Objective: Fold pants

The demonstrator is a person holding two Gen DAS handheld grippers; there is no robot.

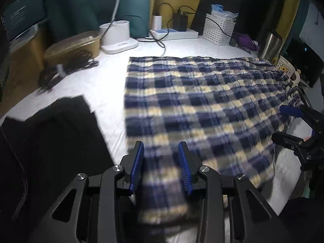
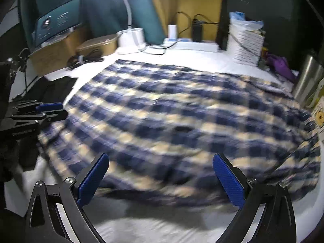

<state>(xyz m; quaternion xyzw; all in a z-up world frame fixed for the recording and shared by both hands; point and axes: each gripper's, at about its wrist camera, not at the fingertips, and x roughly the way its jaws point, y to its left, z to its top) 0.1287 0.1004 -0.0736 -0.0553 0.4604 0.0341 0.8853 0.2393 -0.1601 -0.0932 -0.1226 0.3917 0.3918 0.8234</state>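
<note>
Between both open tongs [image 1: 161, 167], plaid pants [image 1: 202, 101]

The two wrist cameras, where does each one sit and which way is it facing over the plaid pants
Left wrist: rides the left gripper, facing across the plaid pants toward the white basket; its partly open fingers straddle cloth, the right gripper shows at the edge.
Right wrist: rides the right gripper, wide open at the pants' near edge; the left gripper shows.
Shared: pants, basket, white table.

Matte black linkage arms with silver screw heads and triangular cut-outs; ribbed blue pads [image 1: 137, 166] [image 2: 228, 180] lined both grippers.
</note>
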